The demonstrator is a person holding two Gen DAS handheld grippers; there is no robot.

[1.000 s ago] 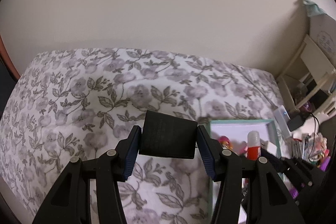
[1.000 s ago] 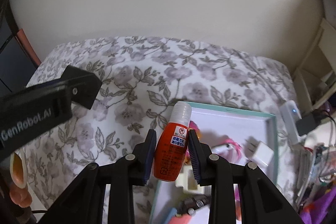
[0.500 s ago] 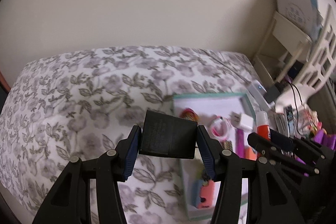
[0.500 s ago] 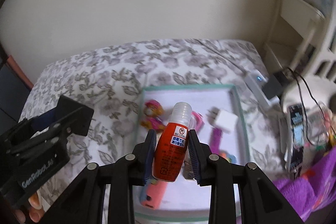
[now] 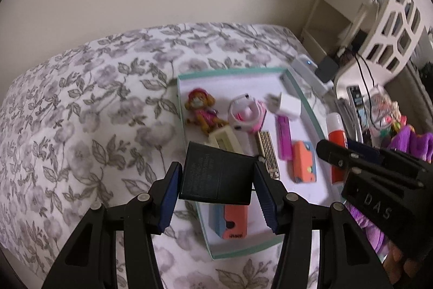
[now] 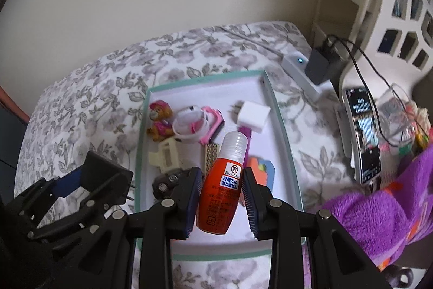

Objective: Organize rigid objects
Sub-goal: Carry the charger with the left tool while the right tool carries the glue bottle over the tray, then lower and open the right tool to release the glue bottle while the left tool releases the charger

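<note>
- The left gripper [image 5: 217, 182] has its blue pads clamped on a black power adapter [image 5: 216, 175], one pad on each flat side; from the right wrist view two metal prongs stick out of the block toward the tray.
- The right gripper [image 6: 222, 198] is closed tight on a red glue bottle [image 6: 220, 197] with a translucent ribbed cap pointing to 12 o'clock and a white Japanese label facing up.
- Both held things hang above a shallow tray [image 6: 281, 126] with a mint-green rim, which lies on a bedspread [image 5: 81, 113] printed with grey flowers and leaves.
- In the tray, at about 10 o'clock, lies a small dog figure [image 6: 160, 121] in pink; just beside it, toward 3 o'clock, a white and pink band-like toy [image 6: 193, 123].
- At 1 o'clock in the tray sits a white plug cube [image 6: 253, 114], with a purple stick [image 5: 284, 138] below it.
- Near the tray's middle are a cream clip [image 6: 166, 155], a narrow patterned strip [image 5: 268, 153] and an orange and blue eraser-like block [image 5: 304, 165].
- A coral and blue block [image 5: 234, 222] lies at the tray's 6 o'clock end, partly hidden by the adapter.
- Outside the tray, at 3 o'clock, a phone [image 6: 364, 132] with a lit screen lies beside a purple fleece [image 6: 379, 213].
- A white power strip [image 6: 300, 69] with a black plug in it sits at 2 o'clock.
</note>
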